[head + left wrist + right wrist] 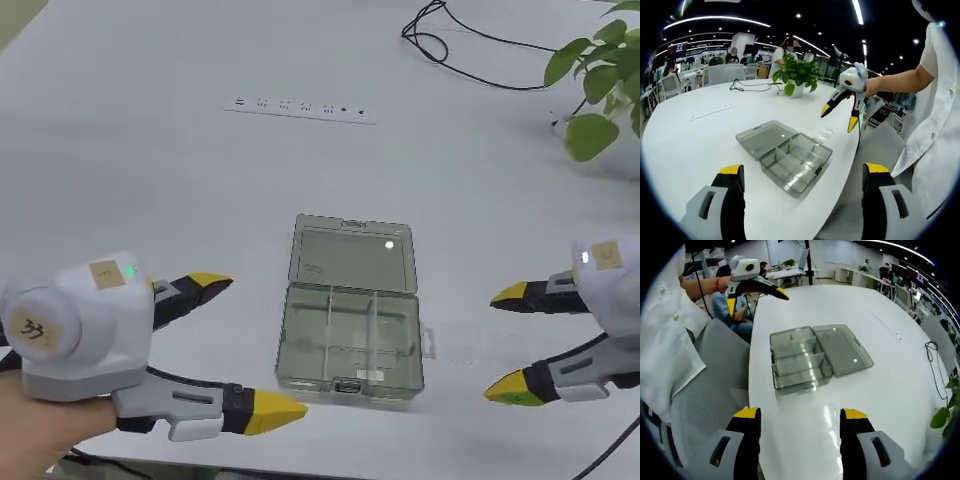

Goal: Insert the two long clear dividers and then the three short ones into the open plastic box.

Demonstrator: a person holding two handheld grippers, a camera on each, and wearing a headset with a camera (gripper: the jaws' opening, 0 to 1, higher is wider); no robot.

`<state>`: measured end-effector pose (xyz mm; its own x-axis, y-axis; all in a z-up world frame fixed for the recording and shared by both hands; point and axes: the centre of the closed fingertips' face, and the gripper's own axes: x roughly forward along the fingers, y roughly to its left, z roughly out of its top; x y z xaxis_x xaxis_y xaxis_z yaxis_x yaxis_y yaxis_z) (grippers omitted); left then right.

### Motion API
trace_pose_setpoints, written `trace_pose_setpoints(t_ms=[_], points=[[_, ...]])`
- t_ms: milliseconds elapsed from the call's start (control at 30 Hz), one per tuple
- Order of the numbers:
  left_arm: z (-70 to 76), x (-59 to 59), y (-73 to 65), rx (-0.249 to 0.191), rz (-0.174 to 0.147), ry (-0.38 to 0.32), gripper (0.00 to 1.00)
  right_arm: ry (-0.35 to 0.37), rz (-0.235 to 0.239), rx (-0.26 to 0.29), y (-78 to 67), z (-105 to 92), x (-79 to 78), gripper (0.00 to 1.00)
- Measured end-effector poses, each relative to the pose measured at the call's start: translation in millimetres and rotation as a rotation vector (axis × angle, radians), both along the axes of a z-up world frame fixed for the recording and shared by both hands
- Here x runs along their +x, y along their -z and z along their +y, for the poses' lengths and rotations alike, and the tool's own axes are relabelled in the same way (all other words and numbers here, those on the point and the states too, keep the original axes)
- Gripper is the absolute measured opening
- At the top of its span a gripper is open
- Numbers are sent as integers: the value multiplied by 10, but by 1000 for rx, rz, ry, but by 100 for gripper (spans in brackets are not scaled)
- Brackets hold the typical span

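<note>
I can make out just one thing — a handwritten "33" on a tan sticker (35, 330) on the left gripper (260, 345). The print on the box lid (350, 255) is too small for me to read.

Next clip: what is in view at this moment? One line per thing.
table: one, white, under everything
box: one, clear grey, open, table centre
dividers: at least two long, clear, standing in the box
power strip: one, white, far side
cable: one, black, far right
plant: one, green, far right corner
chair: one, grey, at the table edge
left gripper: white, yellow tips, open, left of box
right gripper: same colours, open, right of box
</note>
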<state>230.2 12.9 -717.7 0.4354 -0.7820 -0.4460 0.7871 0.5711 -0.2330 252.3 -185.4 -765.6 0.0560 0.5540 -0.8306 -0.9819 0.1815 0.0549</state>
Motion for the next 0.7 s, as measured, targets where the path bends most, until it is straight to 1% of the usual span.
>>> trace_pose_setpoints(t_ms=[67, 100, 167, 233, 300, 367, 433, 467, 533, 567, 633, 700], points=[[5, -2, 27, 5, 5, 1, 100, -23, -8, -28, 68, -11, 35, 62], [7, -5, 37, 8, 4, 3, 100, -35, -8, -33, 96, -9, 44, 62], [13, -4, 51, 8, 5, 3, 100, -50, -6, -76, 194, -49, 78, 58], [24, 0, 65, 4, 6, 2, 100, -74, -11, -90, 275, -37, 105, 58], [41, 4, 87, 6, 9, -2, 100, -95, -16, -118, 350, -48, 141, 55], [59, 5, 102, 3, 10, -4, 100, -111, -17, -126, 426, -39, 186, 54], [78, 3, 127, 5, 13, -8, 100, -126, -17, -156, 500, -57, 213, 52], [84, 2, 133, 5, 13, -8, 100, -135, -16, -156, 591, -84, 234, 51], [89, -6, 146, 3, 17, -11, 100, -140, -6, -168, 683, -110, 262, 49], [94, -12, 157, 4, 18, -12, 100, -151, -4, -184, 743, -137, 278, 49], [94, -23, 166, -1, 21, -14, 100, -164, -3, -205, 788, -140, 275, 48], [95, -29, 173, -2, 23, -16, 100, -169, -5, -212, 859, -161, 292, 48]])
